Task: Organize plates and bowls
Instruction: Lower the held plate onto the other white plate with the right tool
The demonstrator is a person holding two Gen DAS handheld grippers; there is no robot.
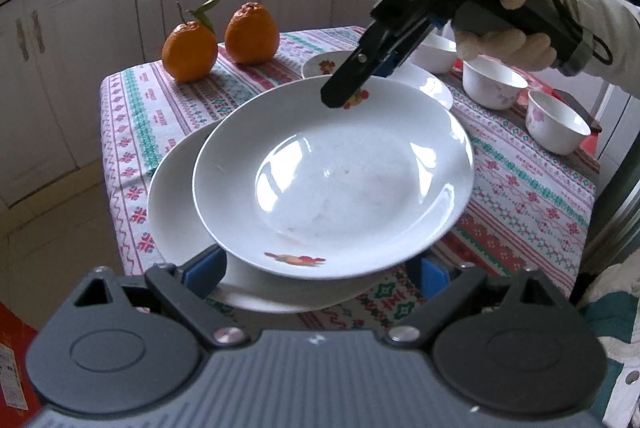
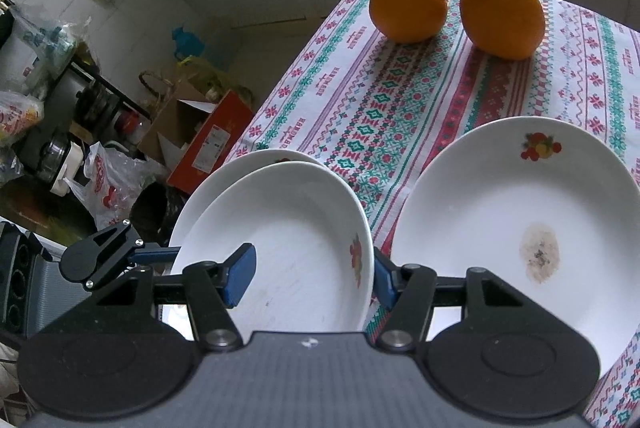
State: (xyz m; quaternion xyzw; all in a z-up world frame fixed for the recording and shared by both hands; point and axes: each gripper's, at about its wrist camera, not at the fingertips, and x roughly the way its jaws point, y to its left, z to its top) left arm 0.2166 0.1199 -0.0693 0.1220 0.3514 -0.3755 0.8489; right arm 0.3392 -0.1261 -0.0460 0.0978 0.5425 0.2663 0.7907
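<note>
While the top plate (image 1: pixel 332 180) (image 2: pixel 288 248) lies off-centre on a lower plate (image 1: pixel 176 212) (image 2: pixel 256 160), both grippers sit at its rim. The lower plate shows past its left side, on the tablecloth (image 1: pixel 132 116).

The left gripper (image 1: pixel 320 272) is at the top plate's near rim. Its blue pads (image 1: pixel 204 268) are spread wide, one at each side under the rim, grasping nothing.

The right gripper (image 1: pixel 352 84) (image 2: pixel 312 280) is at the top plate's far rim, beside a fruit print, and is held in a gloved hand (image 1: pixel 508 28). In the right wrist view one pad (image 2: pixel 240 276) hangs over the plate's inside, and the other sits just outside the rim. The two pads stand apart. Whether they pinch the rim I cannot tell.

Beyond the top plate's far rim lies a third plate (image 1: pixel 432 88) (image 2: pixel 520 228) with a brownish stain in its middle, and behind that a small dish (image 1: pixel 320 66). To the far right of the top plate stand three white bowls (image 1: pixel 494 84), apart from one another. Well beyond its far left stand two oranges (image 1: pixel 220 44) (image 2: pixel 456 8) side by side, and one has a leafy stem.
</note>
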